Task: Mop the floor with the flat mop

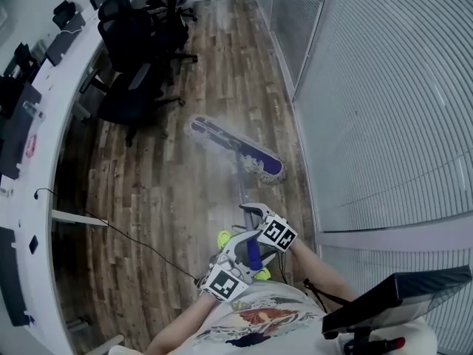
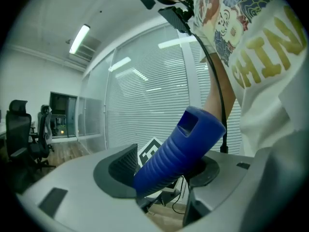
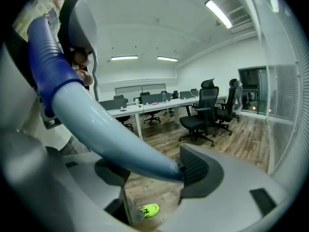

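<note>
I count one flat mop, two grippers, the left gripper and right gripper, two yellow-green shoes, and at least two black chairs at upper left.

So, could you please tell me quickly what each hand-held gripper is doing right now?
Left hand-held gripper: closed on the mop's blue grip.
Right hand-held gripper: closed on the mop's pale shaft.

The person's white T-shirt bears large yellow letters, "CHIN" — the word runs off at the picture's edge. Other print on the shirt is too blurred to read.
</note>
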The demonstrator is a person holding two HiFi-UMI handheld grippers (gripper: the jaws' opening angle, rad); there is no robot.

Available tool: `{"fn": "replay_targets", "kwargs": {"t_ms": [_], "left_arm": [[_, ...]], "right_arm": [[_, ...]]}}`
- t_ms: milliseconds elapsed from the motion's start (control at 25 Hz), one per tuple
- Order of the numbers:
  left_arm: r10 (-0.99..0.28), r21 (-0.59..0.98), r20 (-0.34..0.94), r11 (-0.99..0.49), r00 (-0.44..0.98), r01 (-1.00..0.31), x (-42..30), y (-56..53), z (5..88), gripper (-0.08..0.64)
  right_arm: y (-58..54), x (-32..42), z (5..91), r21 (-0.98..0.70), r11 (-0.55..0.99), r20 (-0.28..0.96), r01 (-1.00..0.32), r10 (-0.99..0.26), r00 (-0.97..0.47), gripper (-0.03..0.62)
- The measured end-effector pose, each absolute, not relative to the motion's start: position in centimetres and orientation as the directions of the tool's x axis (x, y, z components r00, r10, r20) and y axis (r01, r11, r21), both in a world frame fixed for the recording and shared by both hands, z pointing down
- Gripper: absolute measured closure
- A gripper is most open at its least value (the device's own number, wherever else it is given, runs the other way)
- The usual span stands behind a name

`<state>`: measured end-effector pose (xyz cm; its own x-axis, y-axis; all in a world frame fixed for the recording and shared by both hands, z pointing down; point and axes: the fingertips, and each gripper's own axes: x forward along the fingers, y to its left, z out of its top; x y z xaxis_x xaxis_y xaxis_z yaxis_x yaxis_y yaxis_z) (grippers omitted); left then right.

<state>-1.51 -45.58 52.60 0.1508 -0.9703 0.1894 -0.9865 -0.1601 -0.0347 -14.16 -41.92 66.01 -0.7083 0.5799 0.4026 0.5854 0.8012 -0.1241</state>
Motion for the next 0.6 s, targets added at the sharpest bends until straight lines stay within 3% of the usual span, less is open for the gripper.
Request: {"fn": "replay_targets", "kwargs": {"t_ms": [360, 600], "left_arm": [[-0.967, -0.020, 0.162, -0.203, 0.197, -0.979, -18.7, -49.2, 50.9, 0.324], [-0.965, -0.023, 0.158, -0.217, 0.211, -0.976, -25.9, -52.5, 51.6, 0.324]], "right_arm": [[-46.5, -31.4, 64.7, -0.129, 0.852, 0.408, 0.508, 0.512, -0.756, 0.336], [-50.0, -38.7, 65.3, -0.125, 0.862, 0.401, 0.491, 0.497, -0.770, 0.336]]}}
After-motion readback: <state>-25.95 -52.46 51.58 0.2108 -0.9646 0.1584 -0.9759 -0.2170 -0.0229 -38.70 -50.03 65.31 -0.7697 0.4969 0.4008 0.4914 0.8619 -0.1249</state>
